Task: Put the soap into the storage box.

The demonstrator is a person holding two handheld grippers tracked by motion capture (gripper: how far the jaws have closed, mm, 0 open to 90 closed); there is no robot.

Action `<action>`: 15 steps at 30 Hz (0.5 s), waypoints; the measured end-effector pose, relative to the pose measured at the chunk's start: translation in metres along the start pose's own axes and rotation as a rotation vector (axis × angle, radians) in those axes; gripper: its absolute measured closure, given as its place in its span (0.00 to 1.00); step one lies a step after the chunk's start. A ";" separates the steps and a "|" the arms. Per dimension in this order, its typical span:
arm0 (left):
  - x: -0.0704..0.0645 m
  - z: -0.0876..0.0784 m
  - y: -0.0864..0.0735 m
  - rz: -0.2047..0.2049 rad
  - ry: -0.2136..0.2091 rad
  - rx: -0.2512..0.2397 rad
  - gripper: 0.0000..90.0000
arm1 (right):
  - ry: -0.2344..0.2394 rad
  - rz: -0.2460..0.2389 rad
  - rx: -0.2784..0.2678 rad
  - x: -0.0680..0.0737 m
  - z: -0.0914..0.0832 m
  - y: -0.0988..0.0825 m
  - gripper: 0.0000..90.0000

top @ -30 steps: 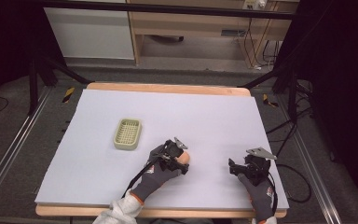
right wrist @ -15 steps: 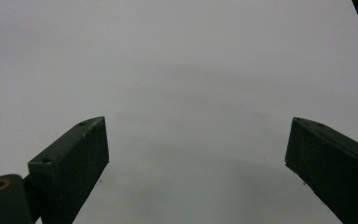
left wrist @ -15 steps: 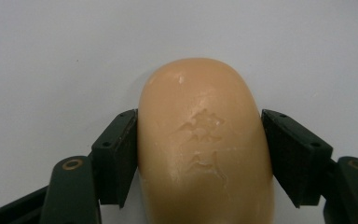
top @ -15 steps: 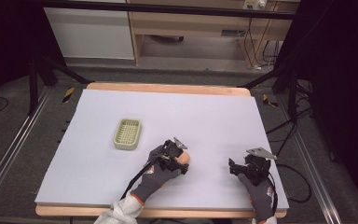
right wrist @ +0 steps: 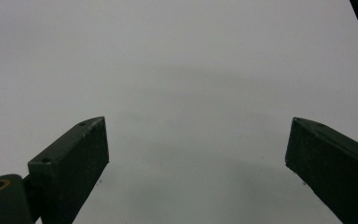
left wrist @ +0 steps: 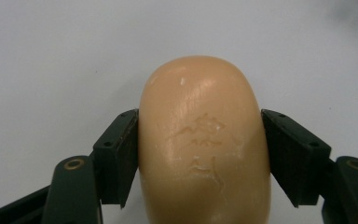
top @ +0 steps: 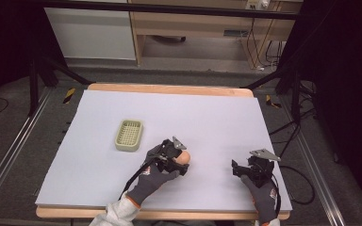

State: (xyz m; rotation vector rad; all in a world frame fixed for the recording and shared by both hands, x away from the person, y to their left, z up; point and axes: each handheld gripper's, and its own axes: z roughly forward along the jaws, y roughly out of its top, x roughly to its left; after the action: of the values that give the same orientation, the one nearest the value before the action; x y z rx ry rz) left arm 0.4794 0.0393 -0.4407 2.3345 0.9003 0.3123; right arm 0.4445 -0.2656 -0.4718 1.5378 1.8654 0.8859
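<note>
Near front table edge (top: 169,214): left claw (left wrist: 200,154) grips soap (left wrist: 204,140).

**Lab recording bay, not a home**

Wooden-edged table (top: 169,88) covered by a plain pale sheet (top: 207,122). Dark metal stand legs (top: 52,66) flank it, black curtains (top: 349,70) at both sides. Floor rails (top: 9,155) run alongside on grey carpet. Beyond the table, well ahead of the jaws: a bare wooden bench (top: 193,23) with loose cables (top: 259,47) hanging, and a white cabinet (top: 89,33).

Bright even overhead light on the white table (top: 99,141), dark surroundings, soft shadows, slight blur
</note>
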 end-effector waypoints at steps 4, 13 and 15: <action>0.003 -0.007 -0.002 0.000 0.004 -0.004 0.34 | 0.000 0.001 -0.002 0.000 0.000 0.000 0.07; 0.012 -0.024 -0.008 -0.005 0.012 -0.020 0.35 | -0.002 0.001 -0.002 0.000 0.000 0.000 0.07; 0.015 -0.028 -0.011 -0.013 0.016 -0.024 0.35 | -0.002 0.006 -0.002 0.000 0.000 0.000 0.07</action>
State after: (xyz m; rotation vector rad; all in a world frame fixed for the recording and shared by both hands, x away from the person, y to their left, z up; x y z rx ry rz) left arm 0.4730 0.0682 -0.4253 2.3059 0.9145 0.3352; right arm 0.4442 -0.2657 -0.4718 1.5425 1.8592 0.8888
